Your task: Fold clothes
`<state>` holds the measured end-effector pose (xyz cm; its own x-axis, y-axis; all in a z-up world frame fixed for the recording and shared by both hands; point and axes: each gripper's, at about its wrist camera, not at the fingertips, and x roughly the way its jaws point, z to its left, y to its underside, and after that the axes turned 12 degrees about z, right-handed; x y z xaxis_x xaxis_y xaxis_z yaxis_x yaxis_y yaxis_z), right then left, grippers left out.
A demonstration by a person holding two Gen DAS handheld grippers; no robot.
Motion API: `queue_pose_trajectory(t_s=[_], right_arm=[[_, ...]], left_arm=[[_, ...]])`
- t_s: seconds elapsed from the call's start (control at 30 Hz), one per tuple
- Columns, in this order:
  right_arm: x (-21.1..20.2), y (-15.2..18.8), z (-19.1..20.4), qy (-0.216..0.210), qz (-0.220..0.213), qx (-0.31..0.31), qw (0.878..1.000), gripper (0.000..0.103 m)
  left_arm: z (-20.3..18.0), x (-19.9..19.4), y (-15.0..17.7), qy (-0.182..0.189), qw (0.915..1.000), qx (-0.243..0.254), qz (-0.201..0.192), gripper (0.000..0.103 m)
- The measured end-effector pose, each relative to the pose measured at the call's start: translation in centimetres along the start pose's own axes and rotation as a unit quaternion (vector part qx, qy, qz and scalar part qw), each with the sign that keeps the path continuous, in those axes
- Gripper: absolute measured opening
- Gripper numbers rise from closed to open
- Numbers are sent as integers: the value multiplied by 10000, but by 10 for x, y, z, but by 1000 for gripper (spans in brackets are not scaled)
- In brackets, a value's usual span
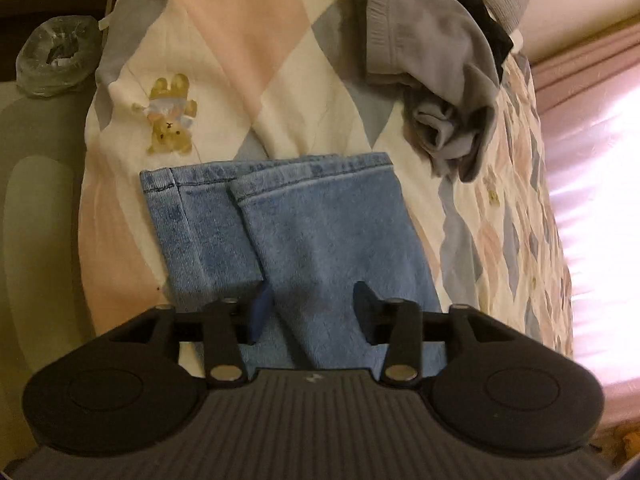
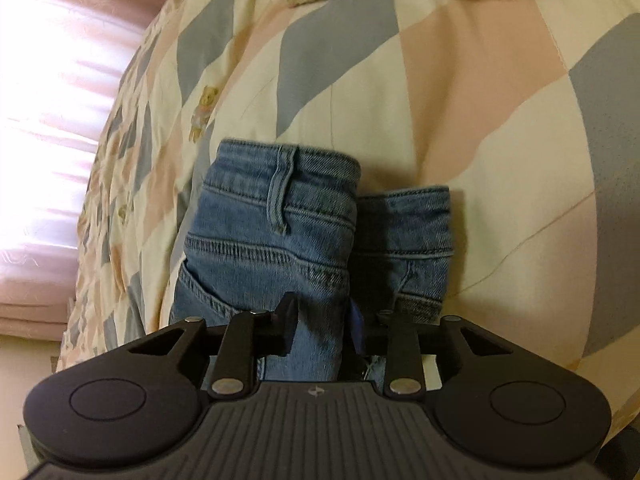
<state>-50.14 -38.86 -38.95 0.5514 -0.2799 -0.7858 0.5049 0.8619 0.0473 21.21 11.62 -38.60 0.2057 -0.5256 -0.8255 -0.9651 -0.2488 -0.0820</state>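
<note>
Right now you are holding the jeans (image 1: 304, 232) lengthwise between both hands on the quilt (image 1: 240, 20): left gripper (image 1: 310, 312) half-open over the hems, right gripper (image 2: 320, 320) pinching the raised waistband fold.

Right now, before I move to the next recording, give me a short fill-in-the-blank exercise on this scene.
1. The jeans lie on a quilt printed with small ____.
2. In the left wrist view, a crumpled garment beyond the leg hems is ____ in colour.
3. The end of the jeans seen between the right gripper's fingers is the ____, with its belt loop.

Missing words: teddy bears; grey; waistband
</note>
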Motion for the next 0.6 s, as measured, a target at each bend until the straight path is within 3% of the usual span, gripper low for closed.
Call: queue_pose_trajectory(t_s=[0.1,0.13,0.17,0.23,0.4,0.5,0.6], right_arm=[[3,1,2,44,10,-5,10000,35],[4,1,2,38,5,28,10000,33],[5,1,3,24,2,30,10000,30],[4,0,7,100,-13,-84,9999,11],[-15,1,31,121,-66,-658,9977,5],[-34,3,47,-12,-154,-892,9959,5],[-50,6,51,-156,-219,-1018,9944,5]], left_arm=[[2,12,-6,-67,10000,-51,45,38],[-2,13,-8,-156,9998,71,41,32],[-6,15,-10,-246,9995,193,36,8],[-18,10,-13,-371,9978,553,-14,5],[-69,-30,-1,-367,9826,1784,-356,4],[-80,-61,7,-272,9749,2142,-549,4],[-76,-62,9,-505,9684,2378,-560,5]])
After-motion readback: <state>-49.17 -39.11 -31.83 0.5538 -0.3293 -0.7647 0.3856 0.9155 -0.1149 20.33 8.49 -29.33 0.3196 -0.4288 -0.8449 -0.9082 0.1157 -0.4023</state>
